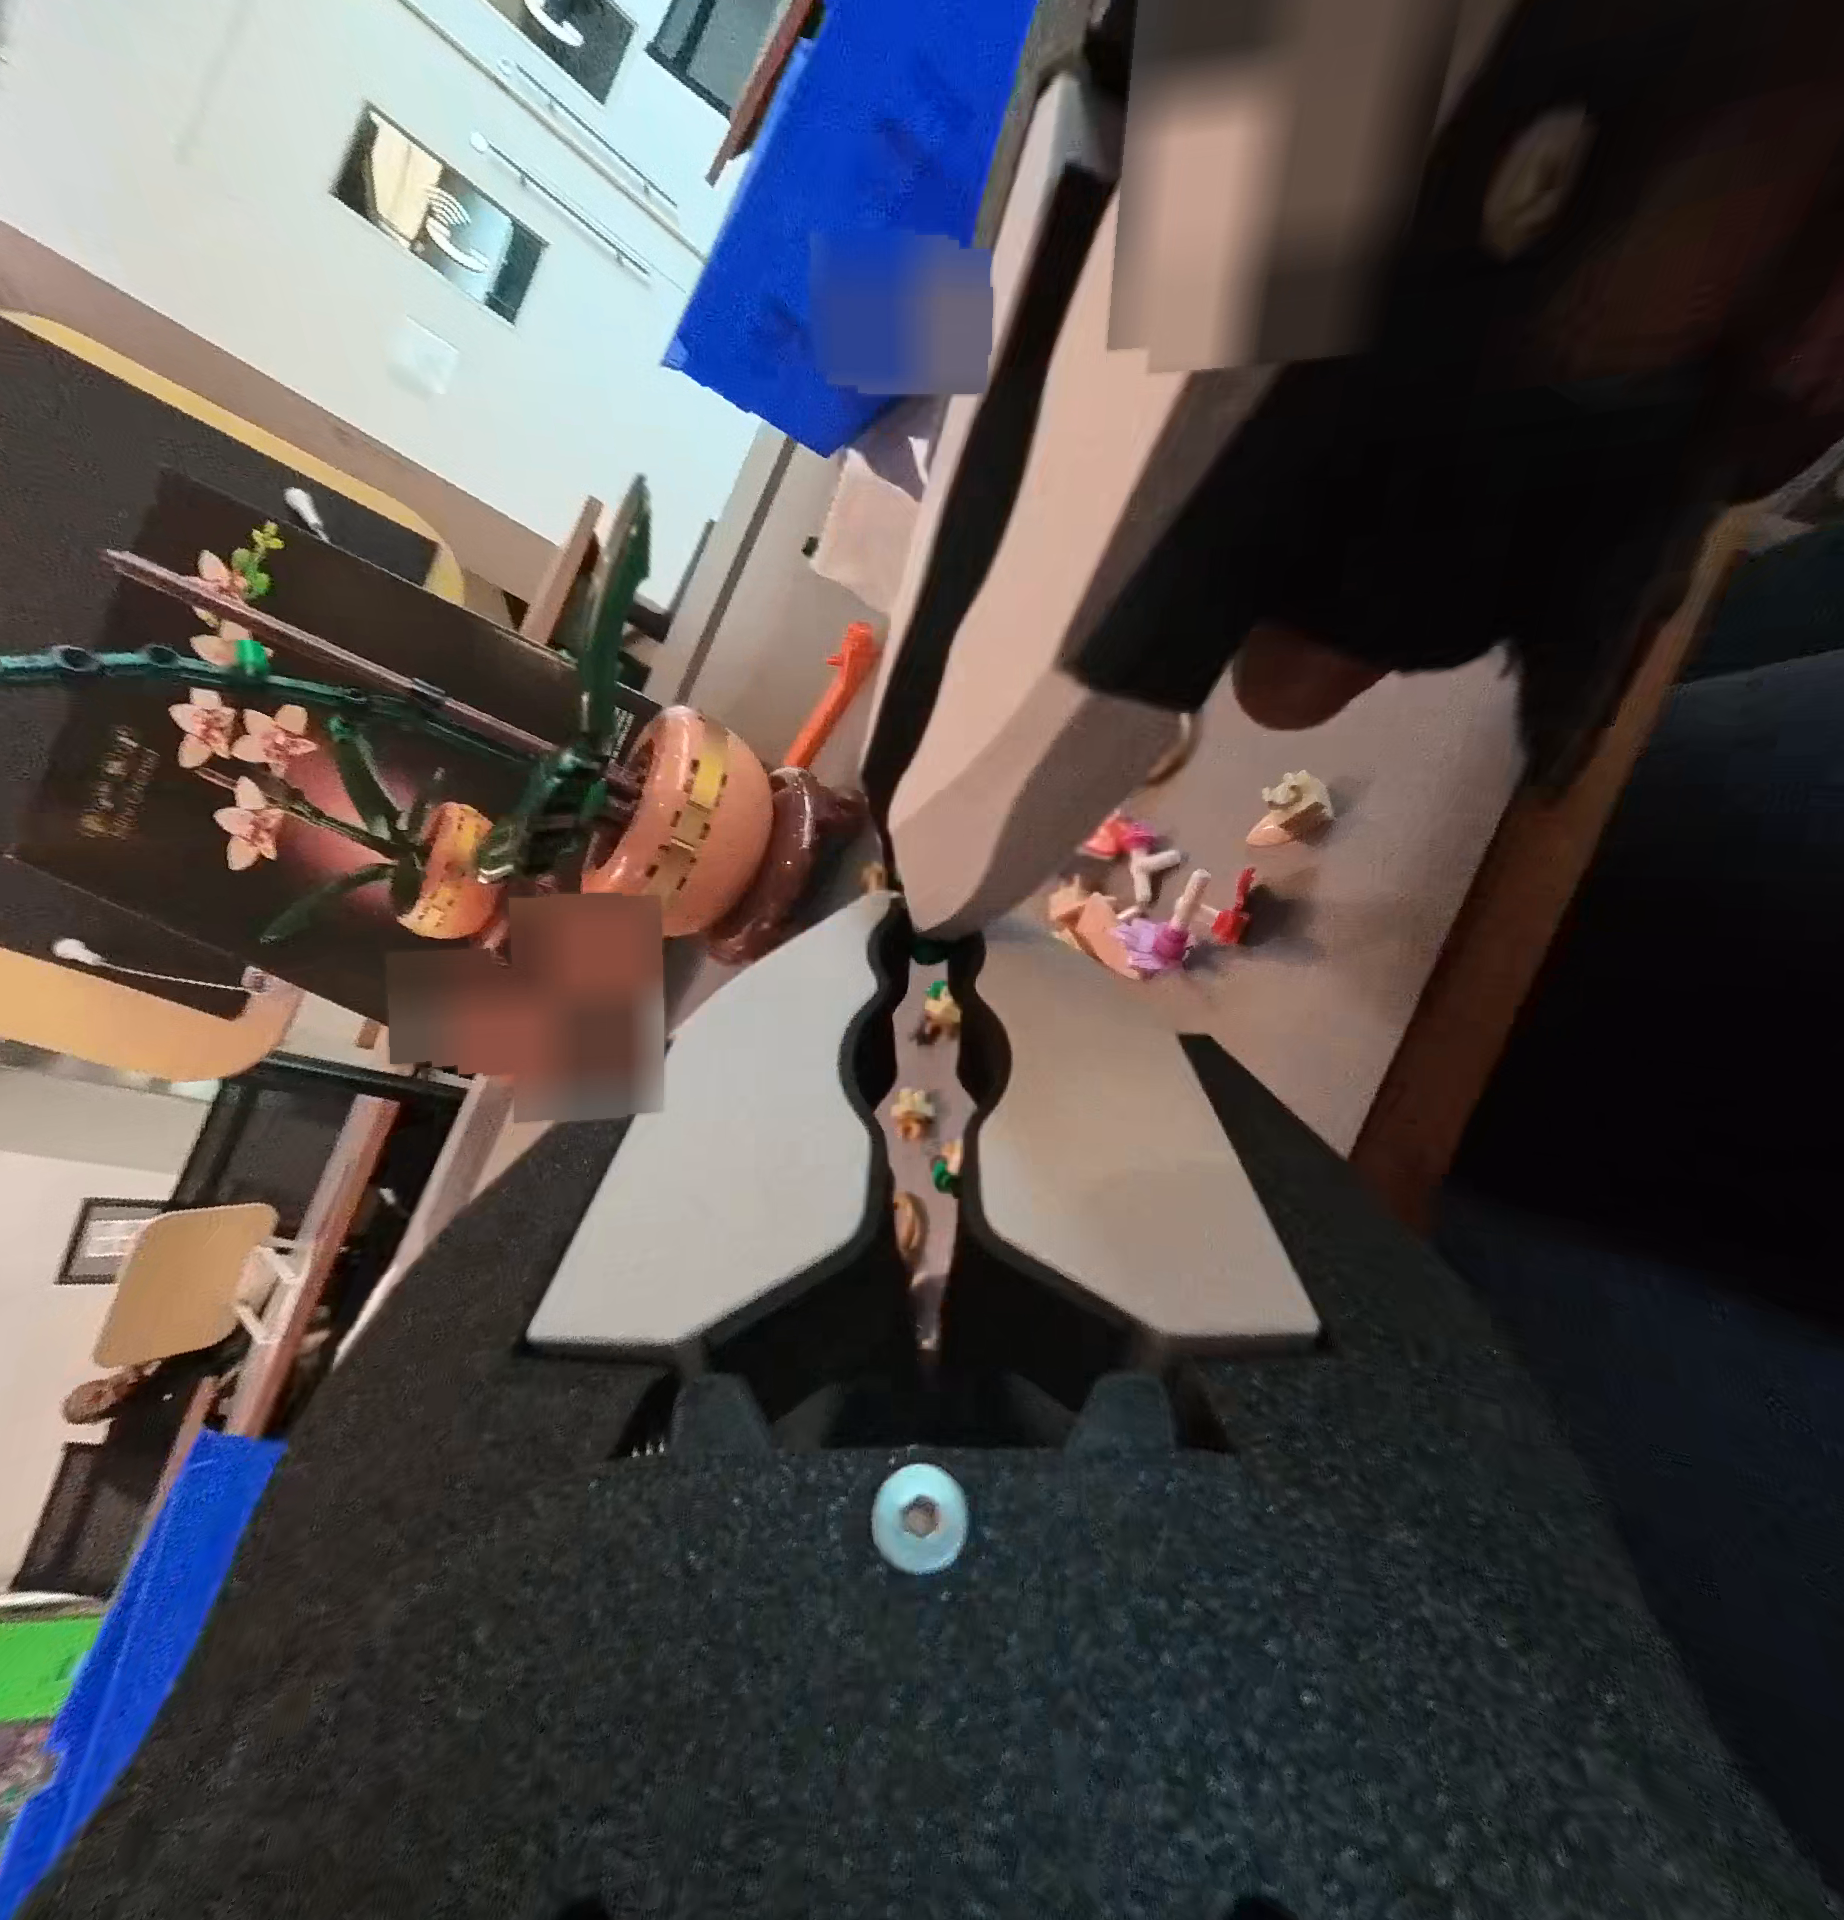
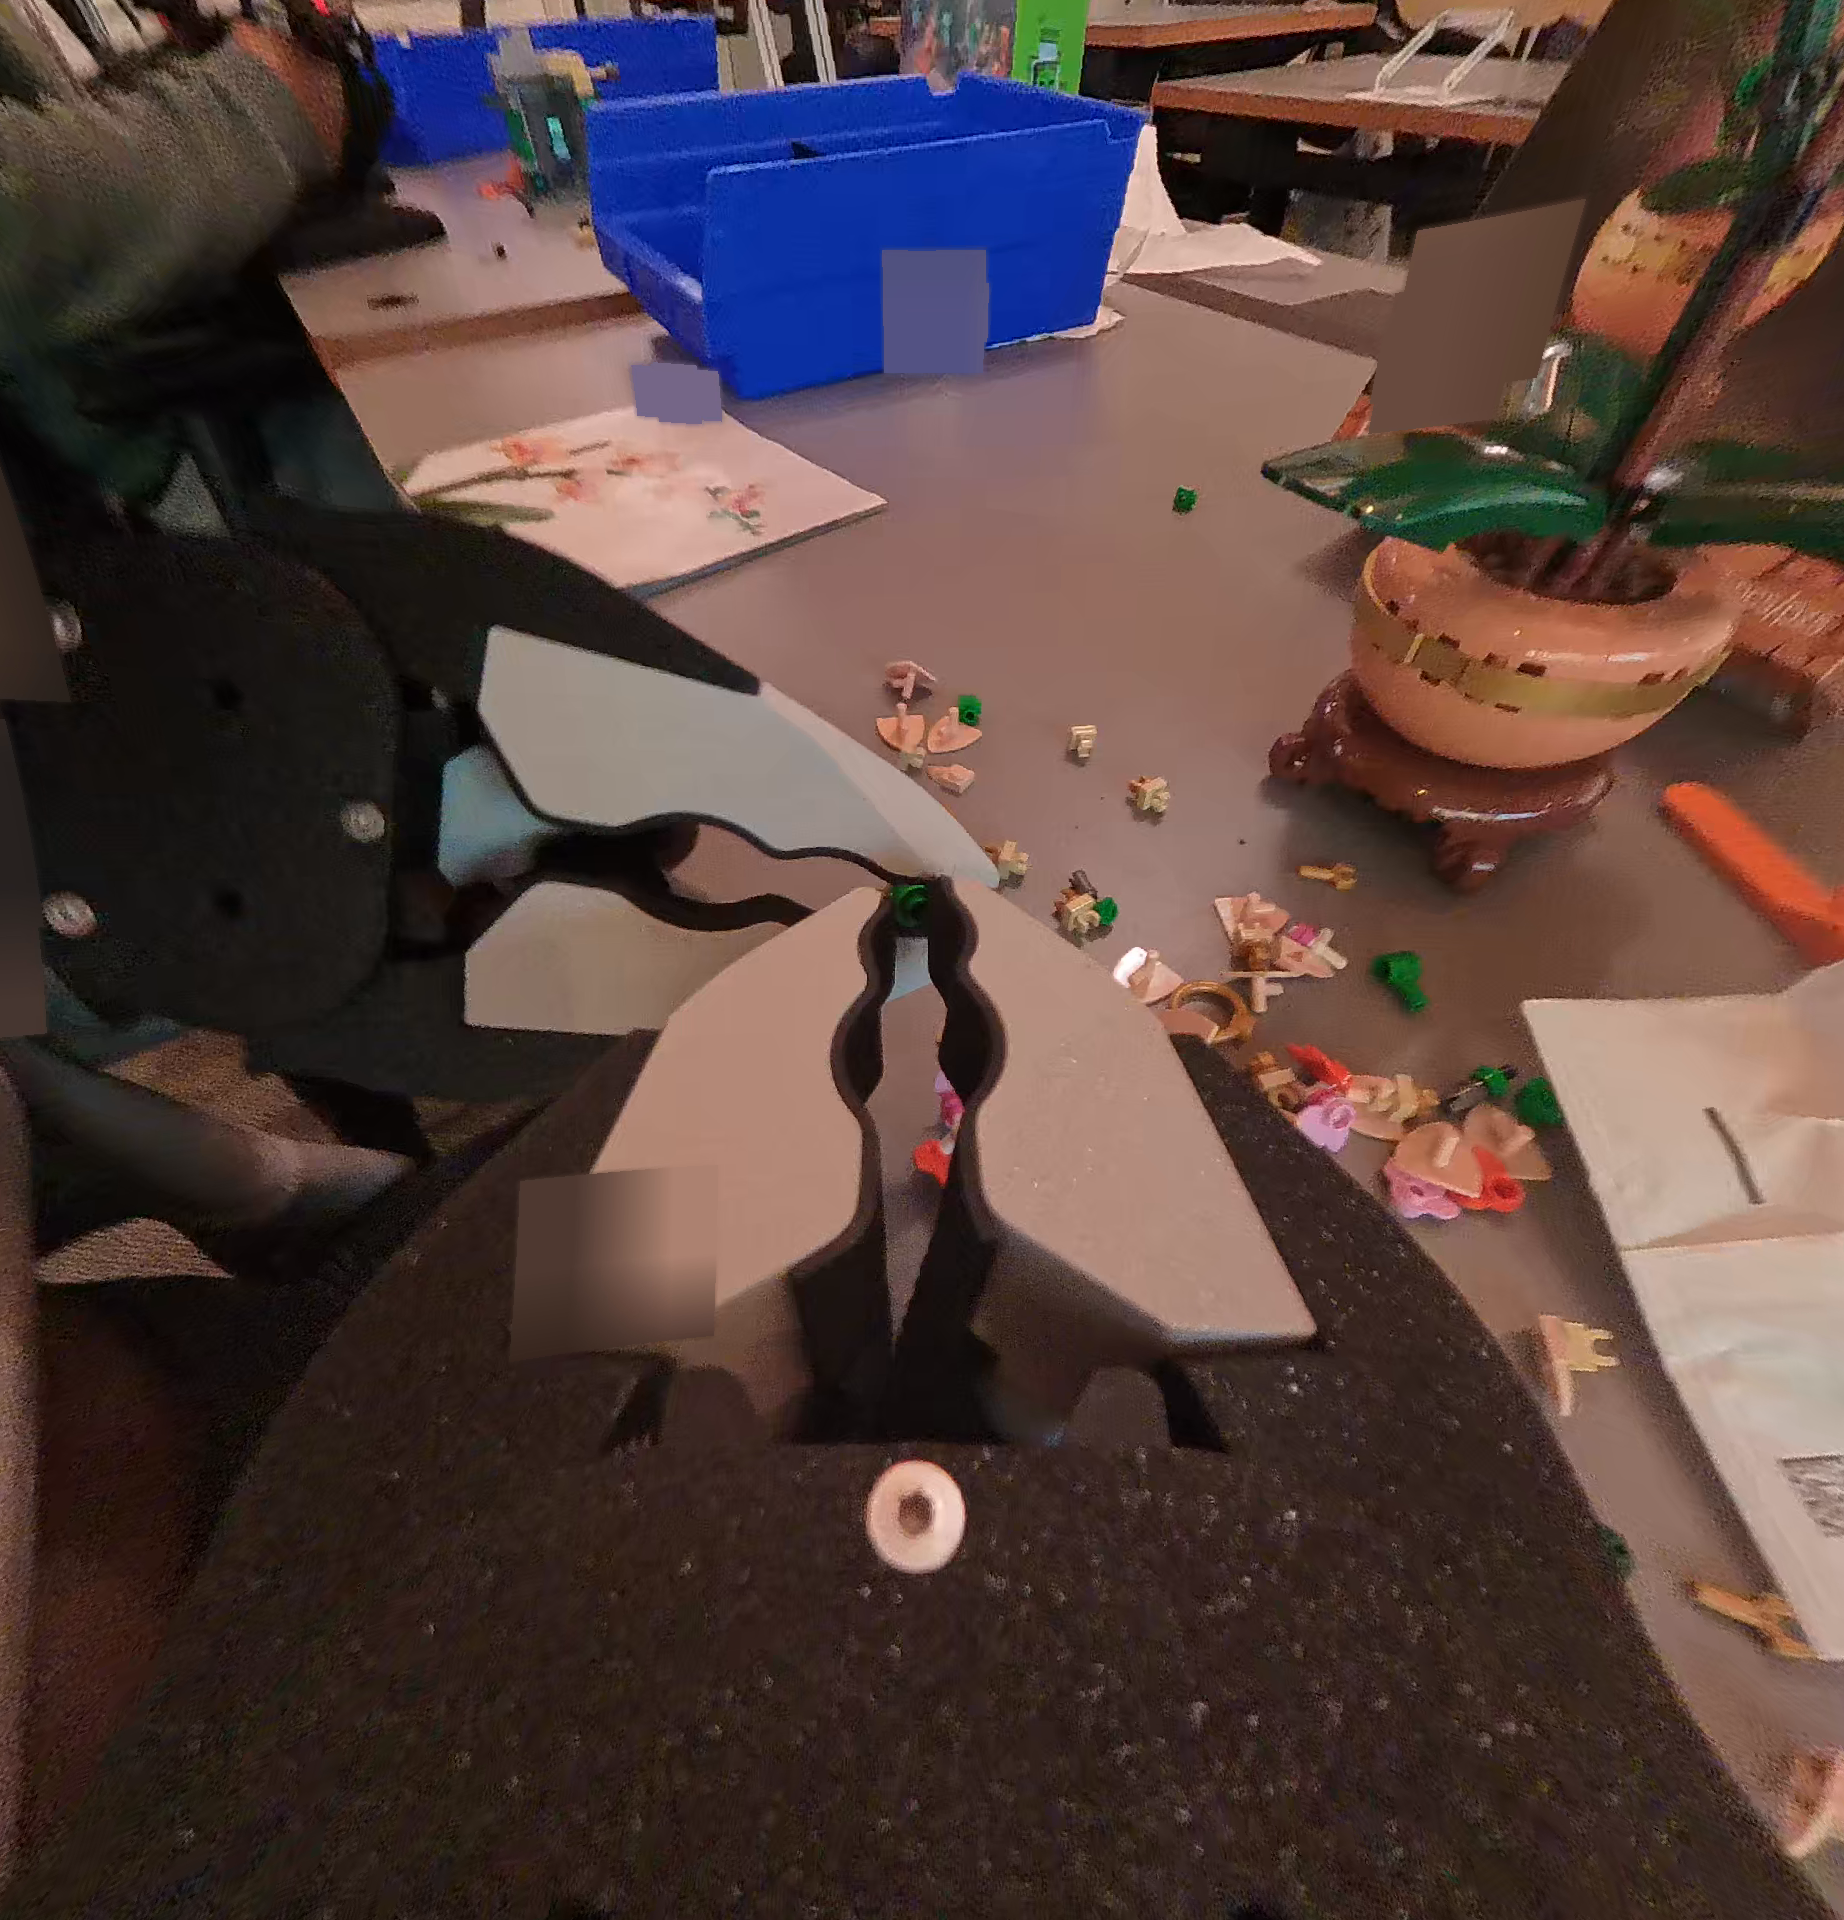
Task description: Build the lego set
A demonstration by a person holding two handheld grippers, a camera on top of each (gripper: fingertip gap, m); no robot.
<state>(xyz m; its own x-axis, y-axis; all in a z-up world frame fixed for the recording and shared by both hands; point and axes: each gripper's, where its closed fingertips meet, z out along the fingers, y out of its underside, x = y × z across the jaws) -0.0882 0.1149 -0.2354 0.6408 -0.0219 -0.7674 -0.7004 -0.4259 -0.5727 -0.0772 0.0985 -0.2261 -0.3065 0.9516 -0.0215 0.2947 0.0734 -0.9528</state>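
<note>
My left gripper [image 1: 913, 935] is shut, with a small green piece [image 1: 930, 948] pinched at its fingertips. My right gripper [image 2: 913, 914] is also shut on a small green piece [image 2: 907, 900] at its tips. The two grippers meet tip to tip just above the grey table [image 2: 1053, 540]. I cannot tell whether they hold one piece or two joined ones. The left gripper [image 2: 975, 873] comes in from the left in the right wrist view. The built orchid in its peach pot [image 2: 1520, 665] stands to the right, and also shows in the left wrist view [image 1: 689, 821].
Loose petals and small pieces [image 2: 1417, 1132] lie scattered on the table between the grippers and the pot. An orange brick separator [image 2: 1770, 873] lies beside the pot. Blue bins [image 2: 845, 229], an instruction booklet [image 2: 637, 488] and a white paper bag [image 2: 1749, 1247] are around.
</note>
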